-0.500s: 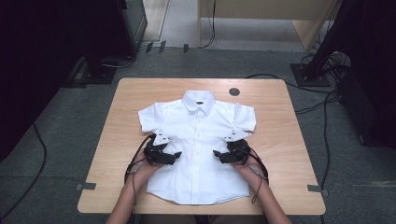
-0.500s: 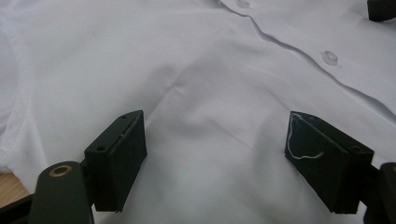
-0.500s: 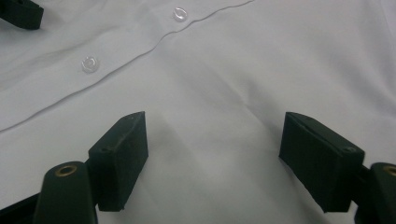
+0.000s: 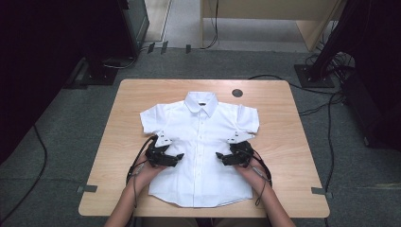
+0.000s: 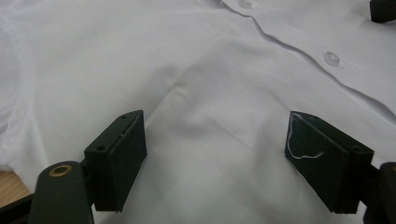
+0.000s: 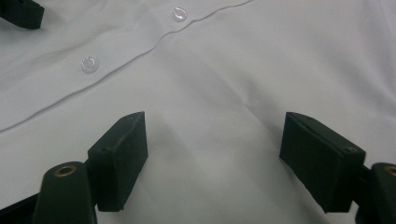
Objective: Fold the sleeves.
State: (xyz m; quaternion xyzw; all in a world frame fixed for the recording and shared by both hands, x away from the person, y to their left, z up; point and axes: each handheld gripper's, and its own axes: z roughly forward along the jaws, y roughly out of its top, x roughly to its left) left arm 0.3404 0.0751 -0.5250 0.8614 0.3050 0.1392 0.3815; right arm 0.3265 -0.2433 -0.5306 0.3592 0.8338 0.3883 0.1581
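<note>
Here we have a white short-sleeved shirt [image 4: 201,146] lying flat and buttoned at the middle of the wooden table [image 4: 283,118], collar toward twelve o'clock and hem toward six, so its long axis runs along the button placket [image 4: 202,142]. Our left gripper [image 4: 176,158] rests on the cloth at about eight o'clock from the shirt's middle, our right gripper [image 4: 221,157] at about four, both tips pointing inward at the placket. In each gripper view the jaws stand wide apart with smooth fabric between them and nothing pinched. We judge both hands equally near: the placket lies straight ahead of each gripper, so any pinch or fold would work symmetrically across that line.
</note>
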